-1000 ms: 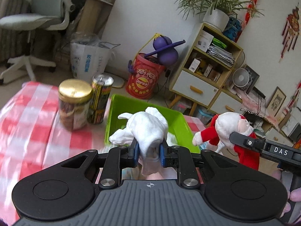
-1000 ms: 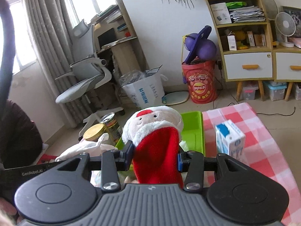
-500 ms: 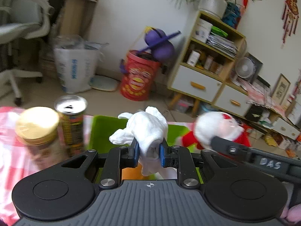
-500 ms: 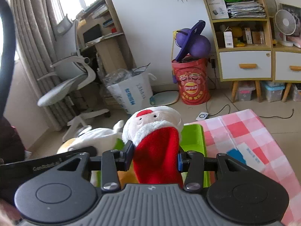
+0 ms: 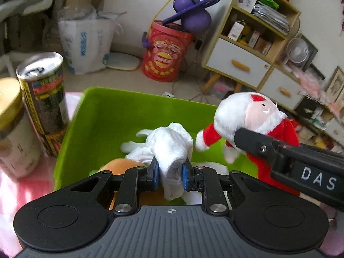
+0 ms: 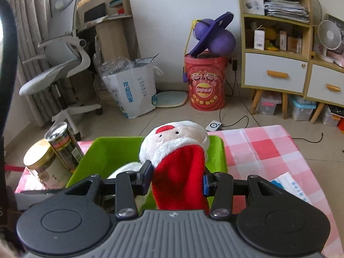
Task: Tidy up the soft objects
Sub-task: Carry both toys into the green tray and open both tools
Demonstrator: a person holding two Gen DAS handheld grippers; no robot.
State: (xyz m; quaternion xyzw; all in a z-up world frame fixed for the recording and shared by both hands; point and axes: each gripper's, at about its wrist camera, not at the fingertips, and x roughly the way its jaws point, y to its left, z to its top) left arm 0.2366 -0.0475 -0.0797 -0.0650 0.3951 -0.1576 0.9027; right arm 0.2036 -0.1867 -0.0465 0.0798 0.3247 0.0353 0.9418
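Note:
My left gripper (image 5: 170, 172) is shut on a white cloth toy (image 5: 169, 144) and holds it over the green bin (image 5: 120, 111). An orange plush (image 5: 120, 164) lies in the bin's near part, mostly hidden by the gripper. My right gripper (image 6: 177, 178) is shut on a Santa plush (image 6: 178, 148) by its red body, above the green bin (image 6: 107, 150). The left wrist view shows that Santa plush (image 5: 251, 116) over the bin's right side, with the right gripper's black finger (image 5: 260, 144) across it.
A gold-lidded jar (image 5: 13, 129) and a tall can (image 5: 45, 101) stand just left of the bin on the pink checked tablecloth (image 6: 262, 146). A white-and-blue carton (image 6: 296, 189) lies on the cloth at the right. Floor clutter and shelves lie beyond the table.
Both grippers moved forward and lower with their toys, now over the green bin. The jar and can slid to the left edge of the left view; the milk carton dropped out toward the right.

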